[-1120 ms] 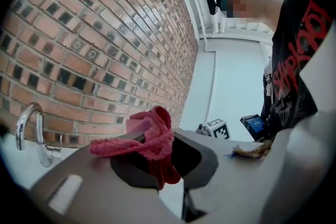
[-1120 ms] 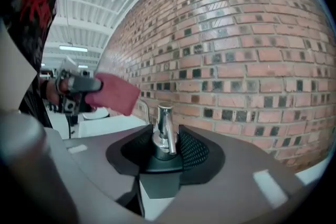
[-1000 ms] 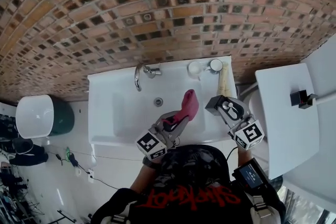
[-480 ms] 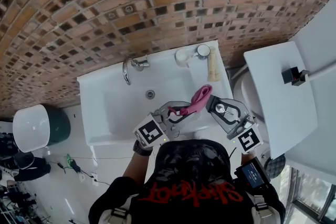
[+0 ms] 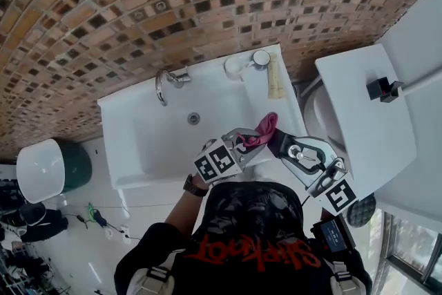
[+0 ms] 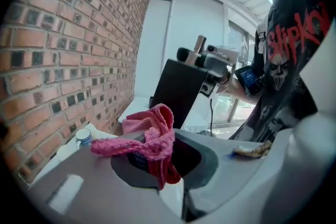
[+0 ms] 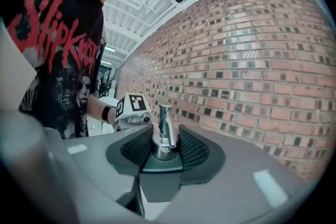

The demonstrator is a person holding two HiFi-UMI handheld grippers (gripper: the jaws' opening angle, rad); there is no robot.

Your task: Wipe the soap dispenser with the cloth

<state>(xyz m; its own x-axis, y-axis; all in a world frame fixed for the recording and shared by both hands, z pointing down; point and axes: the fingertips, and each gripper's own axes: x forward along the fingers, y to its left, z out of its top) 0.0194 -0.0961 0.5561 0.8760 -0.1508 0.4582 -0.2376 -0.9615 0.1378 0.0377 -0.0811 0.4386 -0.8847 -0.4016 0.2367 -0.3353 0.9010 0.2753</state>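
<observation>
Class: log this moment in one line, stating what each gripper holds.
left gripper: shut on pink cloth | right gripper: shut on soap dispenser | side by side over sink

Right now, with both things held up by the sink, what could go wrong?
1. The right hand-held gripper holds the soap dispenser in the air, jaws at its smooth chrome pump. Rubbing might knock it loose into the sink.
2. The left hand-held gripper pinches only part of the pink cloth. The loose rest could snag or pull free.
3. Pressing on that pump might squirt soap.
</observation>
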